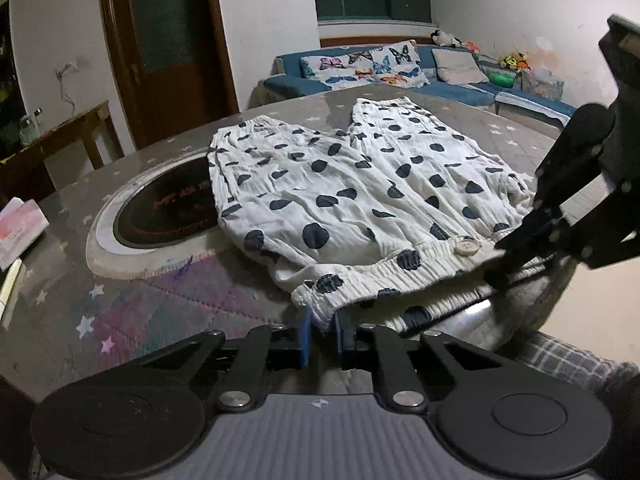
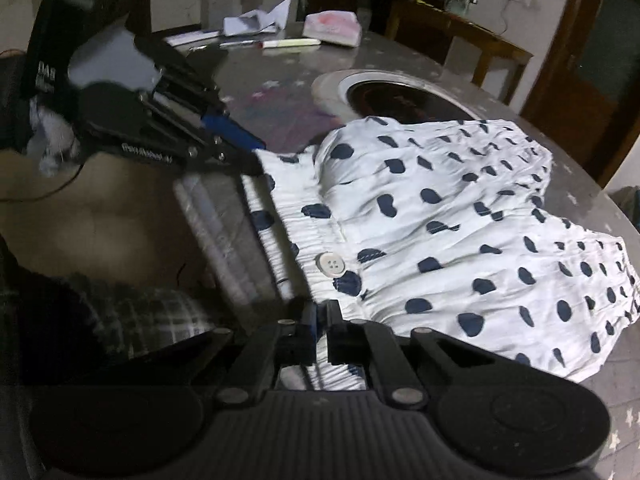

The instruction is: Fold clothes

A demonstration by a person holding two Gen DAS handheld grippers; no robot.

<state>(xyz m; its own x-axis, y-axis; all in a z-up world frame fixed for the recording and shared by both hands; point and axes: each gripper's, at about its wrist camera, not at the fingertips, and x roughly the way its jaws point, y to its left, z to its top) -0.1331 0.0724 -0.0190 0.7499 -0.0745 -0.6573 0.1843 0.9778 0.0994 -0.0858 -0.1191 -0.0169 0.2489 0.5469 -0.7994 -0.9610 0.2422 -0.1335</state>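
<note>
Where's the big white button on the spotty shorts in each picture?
Left wrist view: the button sits low on the right, on the waistband, beside the right gripper.
Right wrist view: the button is just left of centre.
Shared landmark: the round black hob in the table.

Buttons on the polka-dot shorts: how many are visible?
1. A pale button sits on the waistband of the shorts, between where the left gripper and right gripper pinch it. Others may be hidden underneath.
</note>
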